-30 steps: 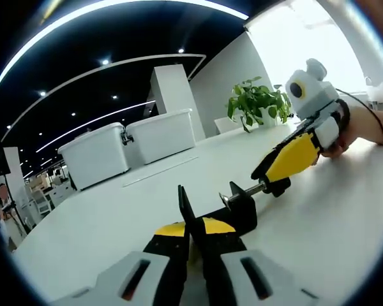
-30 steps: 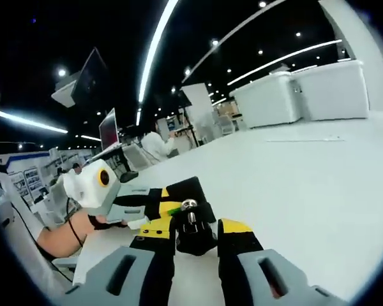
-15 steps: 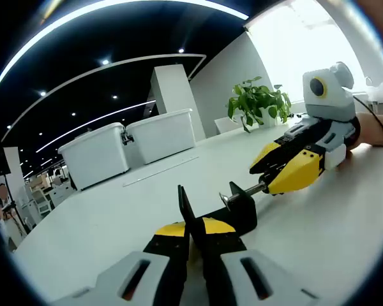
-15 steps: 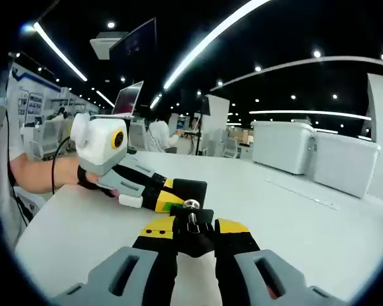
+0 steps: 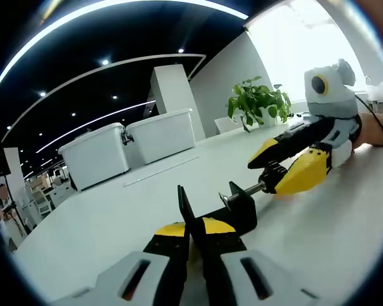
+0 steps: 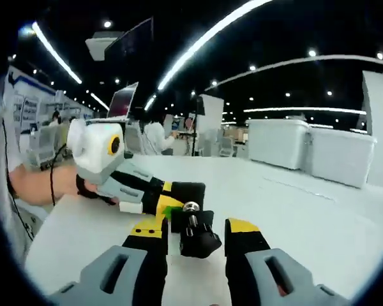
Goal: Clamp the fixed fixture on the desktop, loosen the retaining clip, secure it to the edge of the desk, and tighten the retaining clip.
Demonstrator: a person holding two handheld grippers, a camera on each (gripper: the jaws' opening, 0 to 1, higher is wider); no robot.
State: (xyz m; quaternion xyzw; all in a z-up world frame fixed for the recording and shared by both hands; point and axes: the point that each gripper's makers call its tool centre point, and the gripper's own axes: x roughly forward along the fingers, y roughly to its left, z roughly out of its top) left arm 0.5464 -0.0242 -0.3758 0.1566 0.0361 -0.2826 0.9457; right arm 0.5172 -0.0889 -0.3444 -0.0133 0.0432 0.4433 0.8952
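Nowhere on the clamp or either tool can any brand, label or writing be read. The black clamp fixture [image 5: 233, 213] is a blocky C-shaped piece of matt dark metal or plastic with a thin, shiny threaded screw [image 5: 246, 190] sticking out of it, and it rests on the smooth white desk [image 5: 319, 236], well in from the edges. The left gripper [image 5: 193, 245], with grey moulded bodies and black jaws carrying yellow pads, comes up from below in the left gripper view and its jaws are pressed narrowly together on the near end of the fixture, pinching it. In that same view the right gripper [image 5: 282, 171] reaches in from the right, lying low over the desk and held by a person's hand [image 5: 370, 131]; its yellow-padded jaws stand parted on either side of the dark knob at the screw's outer end, and contact cannot be judged. From the right gripper view its two jaws are spread apart, with the black knob [image 6: 198, 241] and the silver screw tip [image 6: 191, 206] sitting in the gap between them. Beyond it, the left gripper [image 6: 169, 203] lies along the desk, gripped by a bare forearm [image 6: 35, 183]. Two white lidded bins [image 5: 127, 145] and a leafy green plant [image 5: 258, 102] stand further back on the desk.
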